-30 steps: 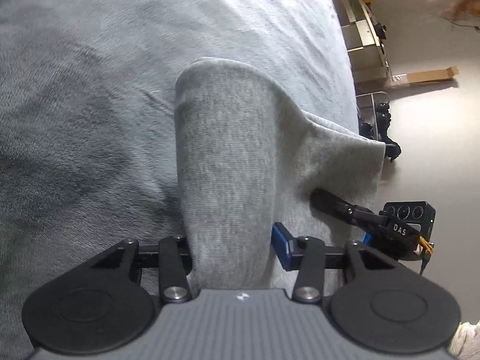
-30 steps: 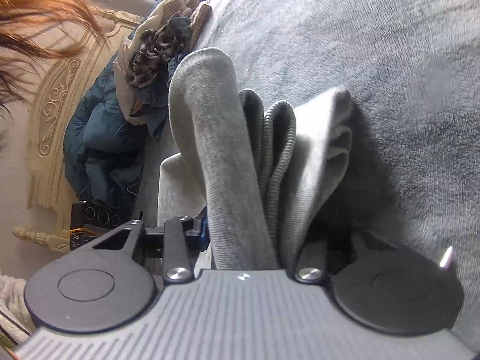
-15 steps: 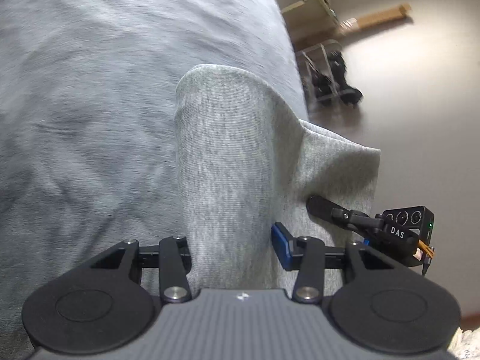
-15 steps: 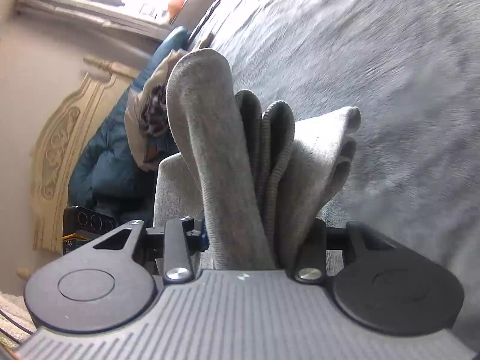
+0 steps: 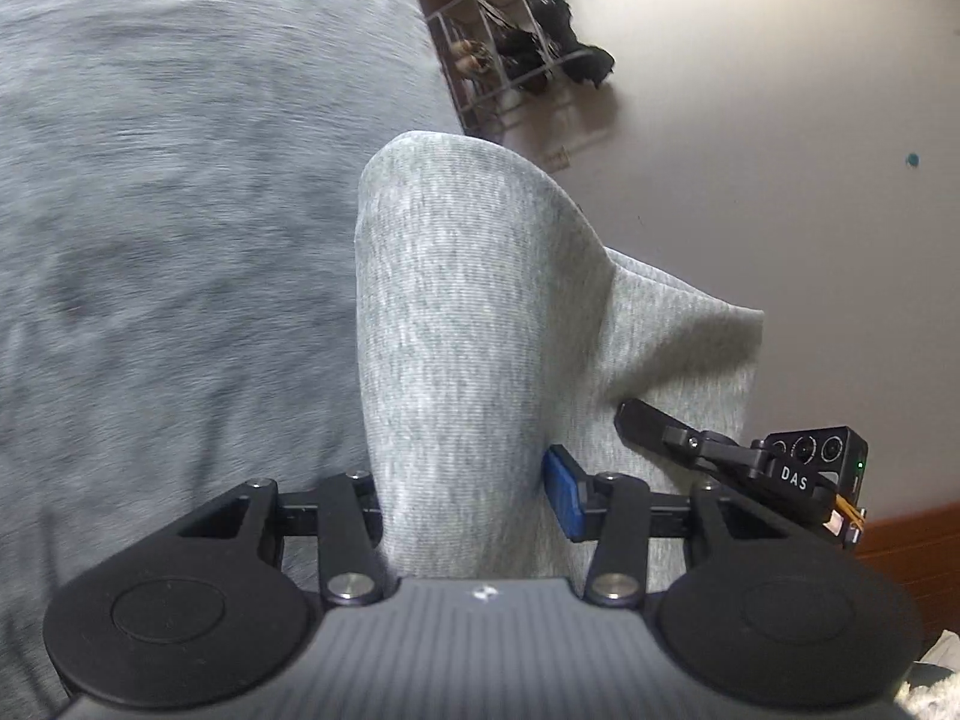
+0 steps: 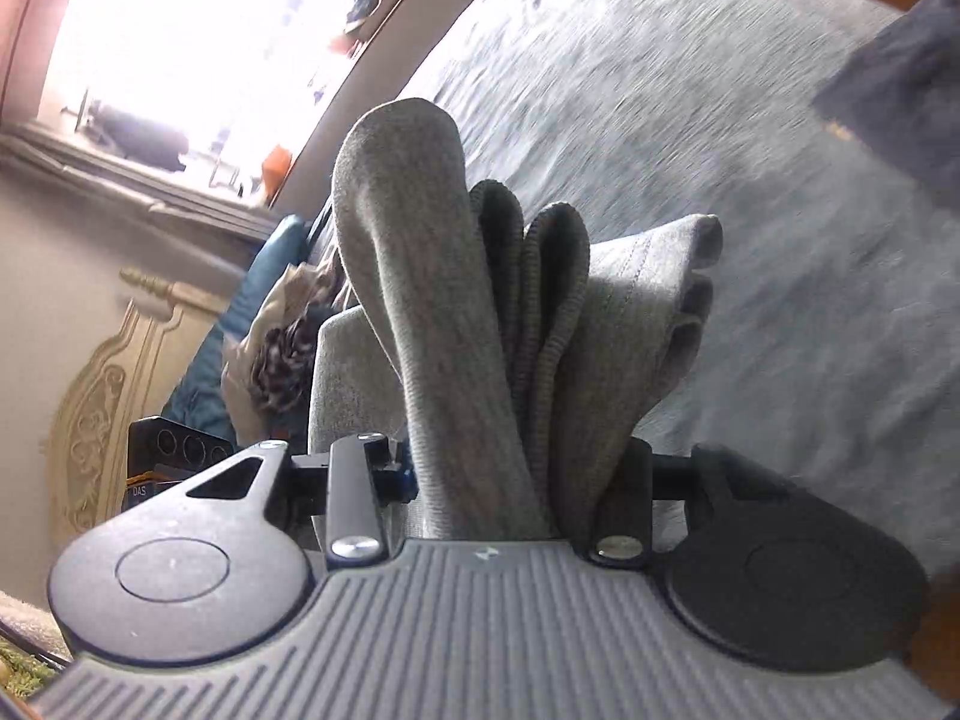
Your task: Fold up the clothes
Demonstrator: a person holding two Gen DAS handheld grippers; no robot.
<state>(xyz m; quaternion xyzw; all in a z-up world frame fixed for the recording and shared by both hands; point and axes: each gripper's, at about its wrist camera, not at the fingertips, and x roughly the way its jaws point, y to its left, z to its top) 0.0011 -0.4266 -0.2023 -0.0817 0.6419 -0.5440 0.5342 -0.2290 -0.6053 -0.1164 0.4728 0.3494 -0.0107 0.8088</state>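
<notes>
The left gripper (image 5: 465,498) is squeezing a thick bunch of the grey garment (image 5: 468,324) between its two fingers. One blue pad (image 5: 564,501) shows pressed on the right side of the cloth; the other pad is hidden behind it. The cloth stands up in a tall fold in front of the camera and hangs off to the right, above the grey blanket (image 5: 180,210) on the bed.

The right gripper (image 6: 516,480) also pinches the same garment, here seen as several folds bunched side by side (one fold has ribbed edges). Its fingers are mostly covered by cloth, so the pads are hard to see, but the bundle fills the gap between them.

In the left view the other gripper (image 5: 750,462) pokes into the cloth from the right. Past the bed edge there is a bare floor (image 5: 780,150) and a wire rack with dark shoes (image 5: 528,66).

In the right view a bright window (image 6: 198,42), a carved cream headboard (image 6: 108,396) and a pile of blue and patterned clothes (image 6: 270,348) sit at the left
</notes>
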